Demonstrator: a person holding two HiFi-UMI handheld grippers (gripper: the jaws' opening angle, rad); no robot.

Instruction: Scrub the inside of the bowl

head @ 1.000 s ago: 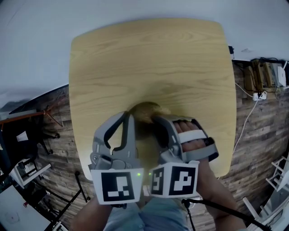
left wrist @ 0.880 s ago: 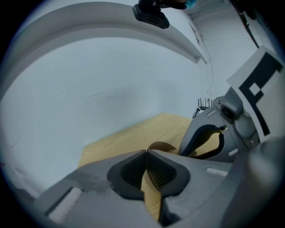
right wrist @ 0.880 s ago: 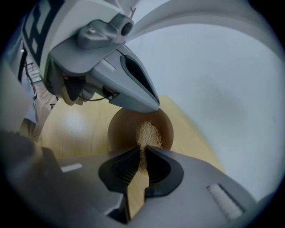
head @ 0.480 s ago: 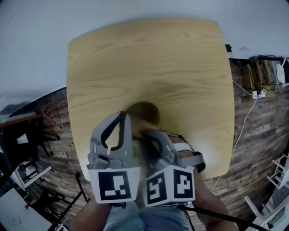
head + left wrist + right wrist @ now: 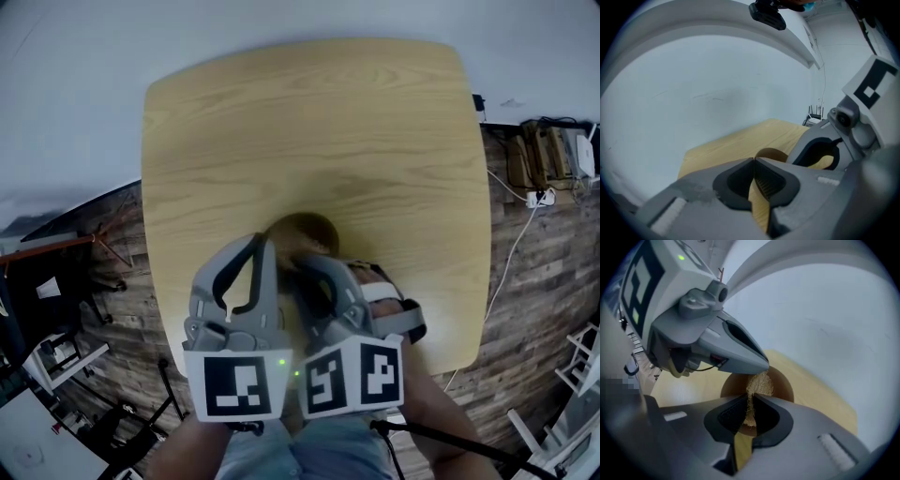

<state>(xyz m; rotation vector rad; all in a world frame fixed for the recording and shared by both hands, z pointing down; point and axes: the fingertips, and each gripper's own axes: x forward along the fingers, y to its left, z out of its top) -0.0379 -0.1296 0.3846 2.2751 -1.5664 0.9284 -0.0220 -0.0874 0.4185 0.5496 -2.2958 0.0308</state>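
Note:
A brown bowl (image 5: 307, 229) sits on the light wooden table (image 5: 309, 131), near its front edge. My left gripper (image 5: 269, 242) is shut on the bowl's rim (image 5: 771, 153) at its left side. Close beside it, my right gripper (image 5: 302, 262) reaches over the bowl. In the right gripper view the right gripper (image 5: 751, 398) is shut on a tan fibrous scrub pad (image 5: 758, 384), which hangs inside the bowl (image 5: 782, 384). The left gripper's tip (image 5: 758, 365) touches the rim right above the pad. Both grippers hide most of the bowl in the head view.
The table's front edge (image 5: 450, 361) lies just under my hands. Cables and a power strip (image 5: 536, 197) lie on the wooden floor at the right. Dark stands and a chair (image 5: 56, 281) are at the left.
My right gripper has moved left, up against the left gripper and over the bowl, covering more of it. The left gripper and the bowl have barely shifted.

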